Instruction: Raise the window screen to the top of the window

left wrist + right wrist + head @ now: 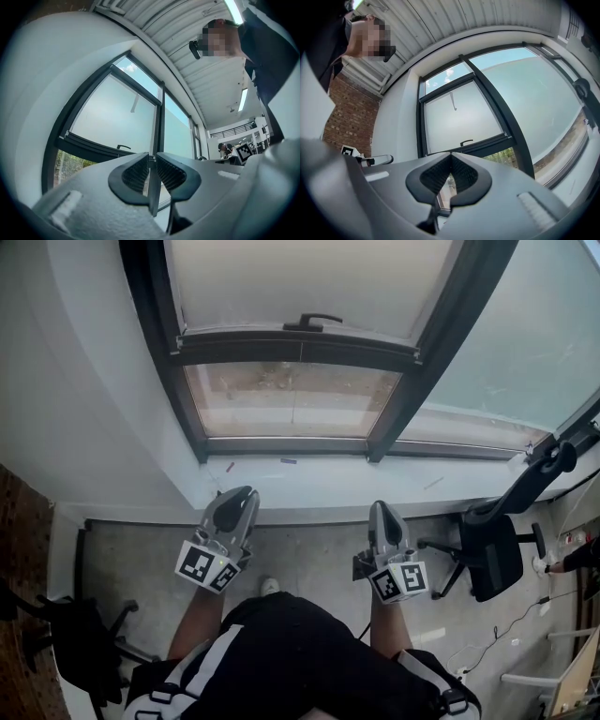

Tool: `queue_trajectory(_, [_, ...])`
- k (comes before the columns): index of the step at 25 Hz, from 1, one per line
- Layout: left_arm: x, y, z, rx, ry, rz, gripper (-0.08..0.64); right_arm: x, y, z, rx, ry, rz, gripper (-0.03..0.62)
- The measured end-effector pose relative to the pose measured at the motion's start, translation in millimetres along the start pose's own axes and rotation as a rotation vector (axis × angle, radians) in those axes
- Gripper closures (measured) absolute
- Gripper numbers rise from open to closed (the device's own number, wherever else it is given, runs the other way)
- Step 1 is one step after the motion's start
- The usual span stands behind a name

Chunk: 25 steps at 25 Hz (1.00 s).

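The window screen (309, 277) is a frosted white sheet over the upper part of the dark-framed window. Its dark bottom bar carries a small black handle (312, 322); below the bar, clear glass shows the ground outside. Both grippers hang short of the sill, apart from the window. My left gripper (239, 495) has its jaws a narrow slit apart with nothing between them (152, 157). My right gripper (380, 509) is shut and empty (451, 155). The handle (123, 146) lies ahead of the left gripper, and the handle (466, 141) also lies just above the right gripper's tips.
A white windowsill (319, 479) runs below the window. A black office chair (492, 549) stands at the right, another dark chair (80, 643) at the lower left. A second frosted pane (534, 343) lies to the right, a brick wall (344, 122) to the left.
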<state>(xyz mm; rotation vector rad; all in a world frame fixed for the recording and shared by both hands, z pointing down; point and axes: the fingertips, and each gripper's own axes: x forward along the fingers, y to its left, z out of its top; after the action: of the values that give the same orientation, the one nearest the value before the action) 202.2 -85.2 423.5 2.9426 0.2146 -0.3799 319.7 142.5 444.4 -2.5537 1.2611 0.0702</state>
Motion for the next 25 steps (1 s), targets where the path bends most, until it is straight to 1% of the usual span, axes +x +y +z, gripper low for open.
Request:
queue_trajectory(4, [7,38,-5,-0.007,0.029,0.043,0.522,32,8,-6,-0.009,0.008,0.005,0.591])
queue_trajectory(10, [17,71,-9,-0.004,0.040,0.048,0.549,64,16,-12,-0.037,0.018,0.010,0.591])
queue_trajectory(17, [39,90,-23,-0.021,0.066,0.060,0.549,89,-9,-22,-0.035,0.050,-0.008,0.591])
queue_trajectory(21, [57,100,-28,0.008,0.061,0.089,0.551,121,-32,-28,-0.029,0.055,0.022,0.591])
queue_trajectory(25, [80,119,-27,0.040,0.047,0.156,0.558,164,-49,-28,-0.029,0.047,0.092,0.591])
